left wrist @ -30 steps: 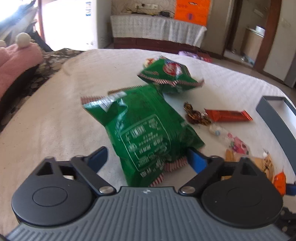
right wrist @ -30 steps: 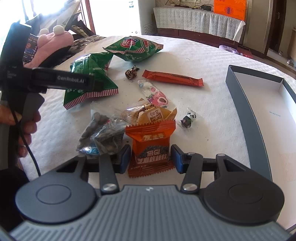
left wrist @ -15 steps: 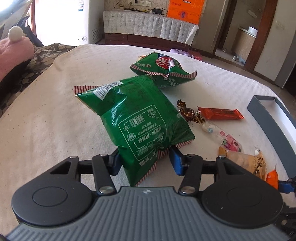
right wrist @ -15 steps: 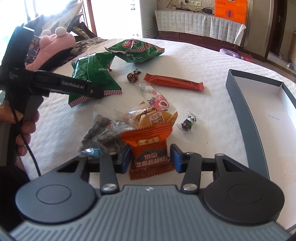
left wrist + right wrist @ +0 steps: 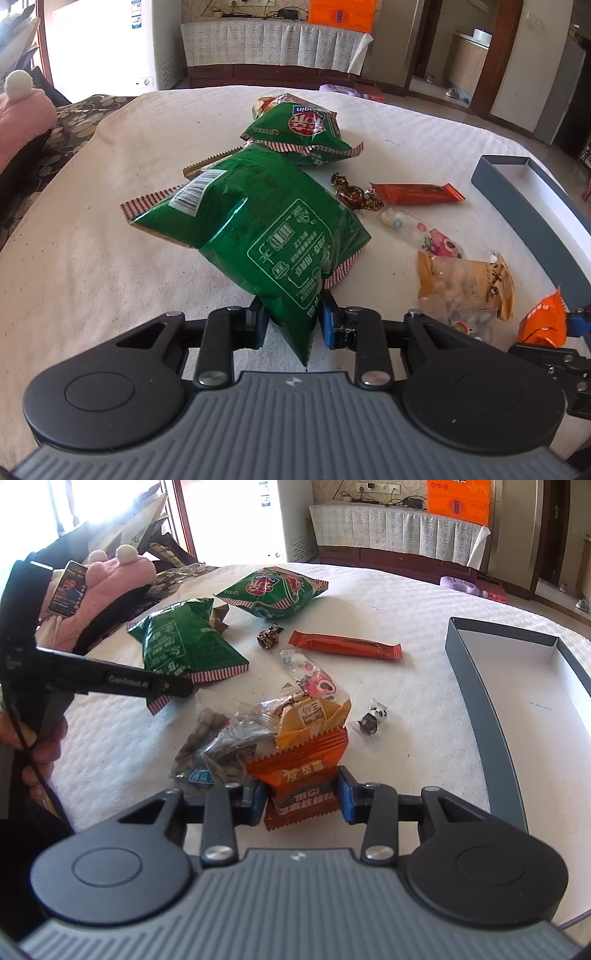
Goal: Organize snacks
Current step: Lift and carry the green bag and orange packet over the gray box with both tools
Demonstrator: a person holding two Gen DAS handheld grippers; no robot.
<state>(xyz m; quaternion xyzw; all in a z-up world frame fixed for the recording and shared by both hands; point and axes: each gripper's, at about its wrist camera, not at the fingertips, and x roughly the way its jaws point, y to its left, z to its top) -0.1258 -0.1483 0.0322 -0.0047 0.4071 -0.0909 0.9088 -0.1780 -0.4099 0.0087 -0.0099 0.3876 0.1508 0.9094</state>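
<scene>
My left gripper (image 5: 291, 322) is shut on the near corner of a big green snack bag (image 5: 258, 229), which is lifted a little off the white cloth; the bag also shows in the right wrist view (image 5: 184, 646). My right gripper (image 5: 302, 796) is shut on a small orange snack packet (image 5: 301, 775), also seen at the right edge of the left wrist view (image 5: 545, 319). A second green bag (image 5: 299, 129) lies behind the first. The grey box (image 5: 480, 686) with a white inside lies open at the right.
Loose on the cloth are a long orange bar (image 5: 343, 650), a brown wrapped candy (image 5: 269, 638), a clear pink-print packet (image 5: 310, 675), a yellow packet (image 5: 314, 716), a dark seed bag (image 5: 214, 746) and a tiny panda candy (image 5: 373, 720). A pink plush (image 5: 110, 587) sits at the left.
My left gripper closed from wide open onto the green bag's corner and raised it. My right gripper stayed shut on the orange packet and lifted it slightly.
</scene>
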